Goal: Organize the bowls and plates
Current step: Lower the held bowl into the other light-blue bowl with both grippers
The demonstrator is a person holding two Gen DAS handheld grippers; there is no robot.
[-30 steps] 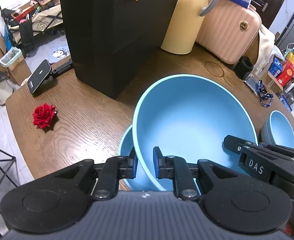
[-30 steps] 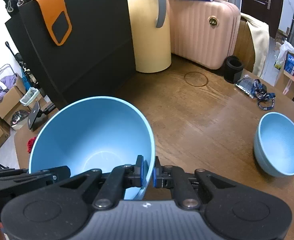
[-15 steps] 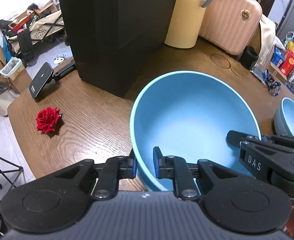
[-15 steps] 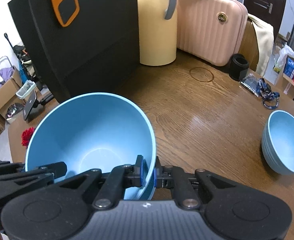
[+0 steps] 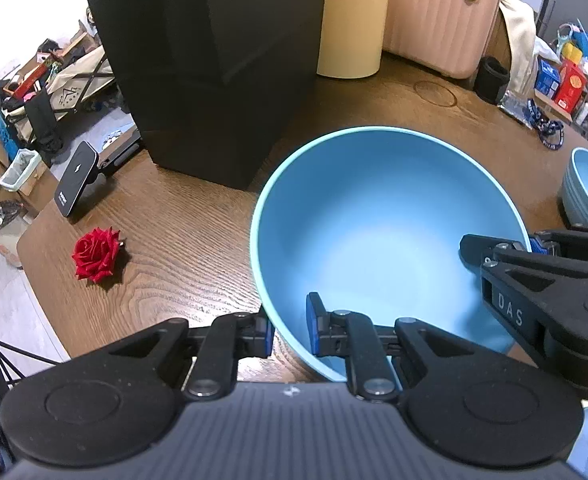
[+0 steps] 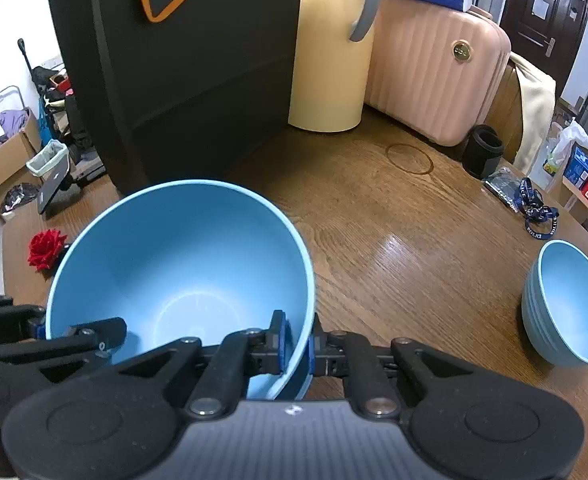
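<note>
A large light-blue bowl (image 5: 386, 232) is held low over the wooden table (image 6: 394, 240) by both grippers. My left gripper (image 5: 291, 334) is shut on its near-left rim, one pad inside and one outside. My right gripper (image 6: 297, 346) is shut on the opposite rim, and in the left wrist view the right gripper (image 5: 508, 242) comes in from the right. Under the held bowl, the rim of a second blue bowl (image 6: 304, 386) shows as a thin sliver. A stack of smaller blue bowls (image 6: 570, 304) stands apart at the right.
A tall black paper bag (image 5: 214, 60), a cream jug (image 5: 350, 32) and a pink suitcase (image 5: 434, 20) line the back of the table. A red rose (image 5: 96, 254) and a phone on a stand (image 5: 74, 188) lie near the left edge. A black cup (image 6: 486, 150) and a lanyard (image 6: 538, 216) sit far right.
Both grippers have sunk with the large bowl, which has levelled out. The bowl beneath it, plain at the left a second ago, is now almost wholly covered.
</note>
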